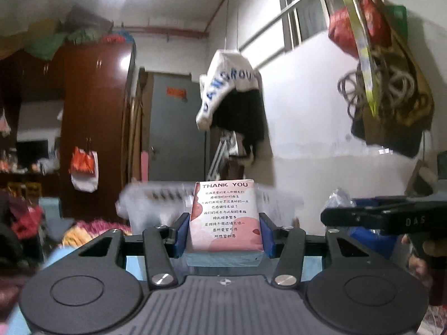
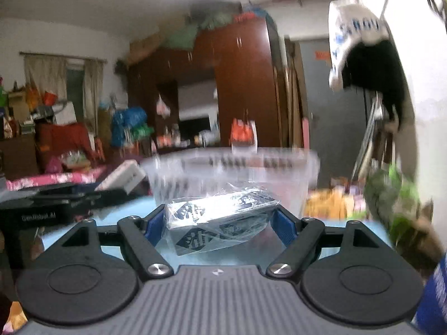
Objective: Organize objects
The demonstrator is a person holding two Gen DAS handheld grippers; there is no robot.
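Both tools sit low over the light blue bench [image 2: 134,205]. The left tool [image 1: 225,230] is closed narrowly on an upright pink "THANK YOU" tissue pack [image 1: 225,217]. The right tool [image 2: 220,220], wider apart, grips a tilted plastic-wrapped box [image 2: 220,220]. A clear plastic bin [image 2: 232,176], blurred, stands just beyond both, with open room either side of it.

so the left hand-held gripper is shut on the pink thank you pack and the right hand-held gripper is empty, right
Not quite. The left hand-held gripper is shut on the pink thank you pack, but the right hand-held gripper is not empty: the right wrist view shows its blue pads closed on a plastic-wrapped black-and-white box.
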